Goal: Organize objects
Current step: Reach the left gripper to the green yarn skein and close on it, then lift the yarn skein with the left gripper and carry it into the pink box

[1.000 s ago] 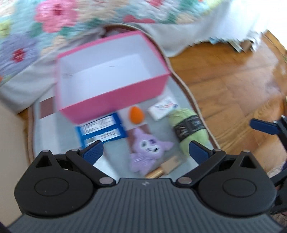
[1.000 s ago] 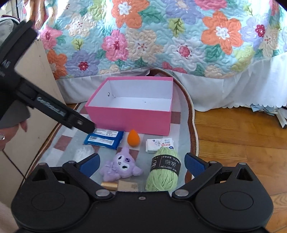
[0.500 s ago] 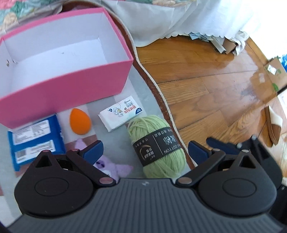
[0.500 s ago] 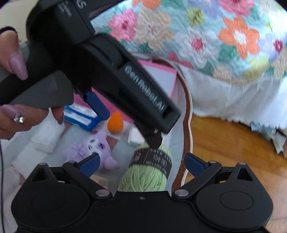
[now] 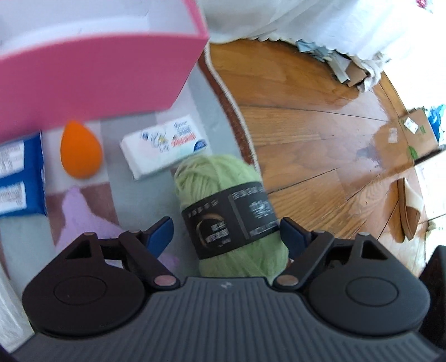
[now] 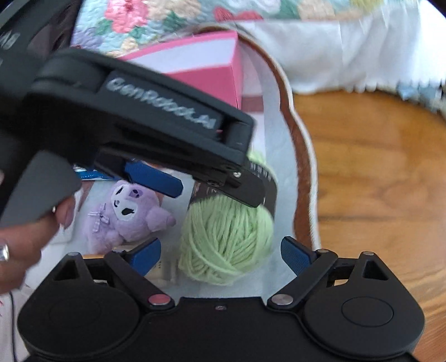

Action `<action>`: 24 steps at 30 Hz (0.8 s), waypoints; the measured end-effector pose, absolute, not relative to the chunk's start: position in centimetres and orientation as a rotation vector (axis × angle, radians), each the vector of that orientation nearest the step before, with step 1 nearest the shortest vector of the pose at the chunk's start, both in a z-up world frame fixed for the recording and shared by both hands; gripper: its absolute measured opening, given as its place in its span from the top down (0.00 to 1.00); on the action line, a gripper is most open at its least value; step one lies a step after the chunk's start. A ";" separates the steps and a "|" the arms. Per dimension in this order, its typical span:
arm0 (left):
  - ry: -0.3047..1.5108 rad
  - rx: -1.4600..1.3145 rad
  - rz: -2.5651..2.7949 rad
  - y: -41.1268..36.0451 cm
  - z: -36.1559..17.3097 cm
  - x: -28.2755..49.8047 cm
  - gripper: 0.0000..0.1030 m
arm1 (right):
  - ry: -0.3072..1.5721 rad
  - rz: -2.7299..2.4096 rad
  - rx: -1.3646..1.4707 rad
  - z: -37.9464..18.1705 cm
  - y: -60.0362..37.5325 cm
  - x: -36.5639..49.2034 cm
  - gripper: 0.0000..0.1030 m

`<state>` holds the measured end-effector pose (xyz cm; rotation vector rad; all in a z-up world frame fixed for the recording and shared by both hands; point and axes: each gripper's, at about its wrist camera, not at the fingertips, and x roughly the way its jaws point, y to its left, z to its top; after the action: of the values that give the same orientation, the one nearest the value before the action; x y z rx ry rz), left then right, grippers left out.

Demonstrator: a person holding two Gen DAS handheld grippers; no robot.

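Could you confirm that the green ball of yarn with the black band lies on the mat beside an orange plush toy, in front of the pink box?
Not quite: the plush toy is purple, as the right wrist view shows. The green yarn does lie on the mat beside it, before the pink box.

Fuzzy green yarn ball [image 5: 223,178] with matt paper band, glossy wood floor [image 5: 320,125], plush purple toy [image 6: 131,214]

A wooden floor [image 5: 320,125] is showing beside the rug [image 5: 237,111]. A white bed skirt [image 5: 278,19] is hanging above it, a floral quilt [image 6: 156,16] lying over that, with cardboard [image 5: 418,133] and a slipper [image 5: 409,211] lying at the right.
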<state>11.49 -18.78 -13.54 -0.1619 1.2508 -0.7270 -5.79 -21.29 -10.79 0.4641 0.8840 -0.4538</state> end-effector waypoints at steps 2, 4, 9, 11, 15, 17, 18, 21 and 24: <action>1.263 -0.224 -0.749 -18.4 -14.3 11.5 0.35 | 0.872 -0.470 0.537 -11.3 -21.9 -6.0 0.07; 1.248 -0.254 -0.767 -18.1 -14.8 11.3 0.37 | 0.853 -0.477 0.600 -11.5 -22.4 -6.3 0.18; 1.204 -0.228 -0.803 -18.0 -14.3 10.4 0.42 | 0.839 -0.482 0.575 -10.9 -21.4 -7.0 0.40; 1.202 -0.219 -0.810 -17.8 -13.8 10.1 0.42 | 0.845 -0.487 0.534 -10.4 -20.3 -7.0 0.42; 1.190 -0.217 -0.839 -16.8 -12.0 9.2 0.42 | 0.840 -0.490 0.473 -8.8 -18.9 -7.4 0.44; 1.175 -0.210 -0.857 -15.7 -10.5 8.7 0.42 | 0.828 -0.480 0.454 -7.7 -18.4 -7.5 0.44; 1.169 -0.208 -0.863 -15.2 -9.7 8.5 0.42 | 0.821 -0.472 0.447 -7.1 -18.3 -7.1 0.44; 1.138 -0.206 -0.872 -13.2 -7.1 8.2 0.42 | 0.788 -0.449 0.410 -4.9 -17.2 -6.8 0.44; 1.101 -0.200 -0.869 -11.7 -4.2 8.4 0.42 | 0.757 -0.422 0.374 -2.6 -16.5 -5.8 0.44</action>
<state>8.41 -11.75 -4.24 -0.1995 1.1007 -0.8687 -5.85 -16.51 -2.55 0.3740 0.7569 -0.4220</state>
